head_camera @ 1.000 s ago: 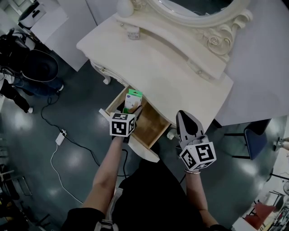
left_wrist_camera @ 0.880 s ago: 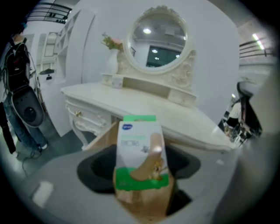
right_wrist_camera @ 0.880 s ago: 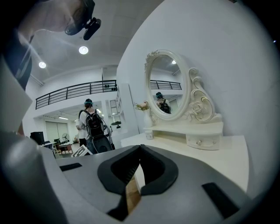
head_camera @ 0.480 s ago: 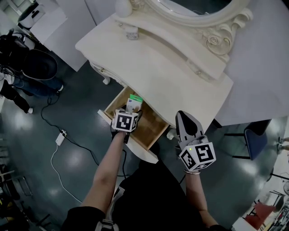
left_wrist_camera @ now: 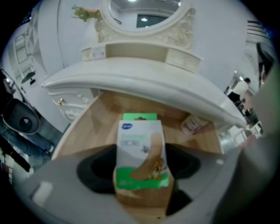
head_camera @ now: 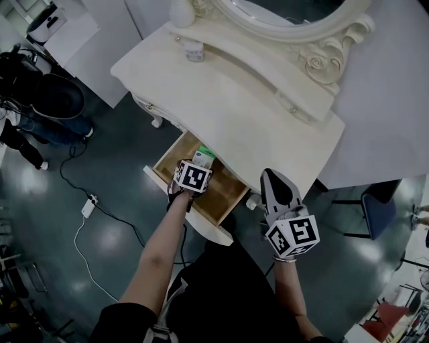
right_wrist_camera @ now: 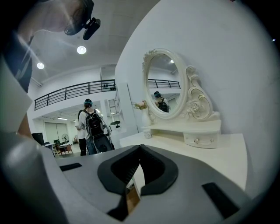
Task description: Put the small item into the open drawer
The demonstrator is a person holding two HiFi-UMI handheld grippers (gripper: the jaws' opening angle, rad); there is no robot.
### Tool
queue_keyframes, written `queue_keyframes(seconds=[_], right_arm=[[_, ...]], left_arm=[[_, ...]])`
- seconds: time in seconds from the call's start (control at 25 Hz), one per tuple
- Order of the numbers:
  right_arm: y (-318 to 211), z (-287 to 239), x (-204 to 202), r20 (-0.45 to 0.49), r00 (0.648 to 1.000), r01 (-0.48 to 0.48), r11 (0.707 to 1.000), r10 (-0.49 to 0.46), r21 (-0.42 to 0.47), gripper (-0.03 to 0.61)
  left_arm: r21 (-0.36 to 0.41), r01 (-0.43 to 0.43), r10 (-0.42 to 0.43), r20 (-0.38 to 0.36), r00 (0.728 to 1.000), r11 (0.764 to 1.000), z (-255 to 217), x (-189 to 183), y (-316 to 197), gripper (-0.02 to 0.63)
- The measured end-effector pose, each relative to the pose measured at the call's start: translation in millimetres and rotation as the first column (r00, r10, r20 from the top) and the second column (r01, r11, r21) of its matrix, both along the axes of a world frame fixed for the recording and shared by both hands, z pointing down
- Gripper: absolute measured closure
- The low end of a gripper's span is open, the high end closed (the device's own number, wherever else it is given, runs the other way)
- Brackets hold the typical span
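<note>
My left gripper [head_camera: 200, 165] is shut on a small white-and-green plaster box [left_wrist_camera: 141, 155], holding it low over the open wooden drawer [head_camera: 222, 197] of the cream dressing table [head_camera: 241, 110]. In the left gripper view the box stands upright between the jaws with the drawer floor [left_wrist_camera: 105, 113] behind it. Only the green top of the box [head_camera: 205, 155] shows past the marker cube in the head view. My right gripper [head_camera: 276, 186] hangs to the right of the drawer, near the table's front edge, shut with nothing in it [right_wrist_camera: 139, 151].
A small pale item [left_wrist_camera: 194, 124] lies at the drawer's back right. A small jar [head_camera: 195, 51] stands on the tabletop below the oval mirror [head_camera: 288, 13]. A cable and adapter [head_camera: 88, 205] lie on the dark floor at left. A person with a backpack [right_wrist_camera: 92, 129] stands far off.
My left gripper has moved forward and down with the box, from the drawer's front edge to inside the drawer opening. The right gripper has stayed put.
</note>
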State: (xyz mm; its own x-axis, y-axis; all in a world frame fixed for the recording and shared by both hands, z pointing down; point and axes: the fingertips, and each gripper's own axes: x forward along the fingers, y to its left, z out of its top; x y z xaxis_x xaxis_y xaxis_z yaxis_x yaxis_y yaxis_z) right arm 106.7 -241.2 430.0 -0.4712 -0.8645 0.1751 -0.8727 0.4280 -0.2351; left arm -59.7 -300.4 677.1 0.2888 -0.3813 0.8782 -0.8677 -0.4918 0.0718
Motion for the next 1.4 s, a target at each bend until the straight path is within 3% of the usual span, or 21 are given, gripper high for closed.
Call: queue_keyframes(seconds=[0.36, 0.8, 1.08, 1.4], right_arm=[[0, 3, 5, -0.009, 1.0, -0.007, 1.0, 0.007, -0.009, 0.581], [-3, 5, 2, -0.015, 1.0, -0.014, 1.0, 0.014, -0.019, 0.581], [-5, 5, 3, -0.012, 1.0, -0.02, 1.0, 0.02, -0.024, 0.581], [-6, 0, -1, -0.011, 1.0, -0.008, 1.0, 0.008, -0.011, 0.581]], left_arm=[[-0.113, -0.006, 0.009, 0.026, 1.0, 0.994, 27, 9, 3, 0.261], [-0.197, -0.037, 0.048, 0.049, 0.998, 0.98, 50, 13, 7, 0.261], [-0.19, -0.023, 0.035, 0.061, 0.998, 0.982, 53, 13, 5, 0.259], [-0.127, 0.003, -0.003, -0.003, 1.0, 0.992, 28, 14, -5, 0.25]])
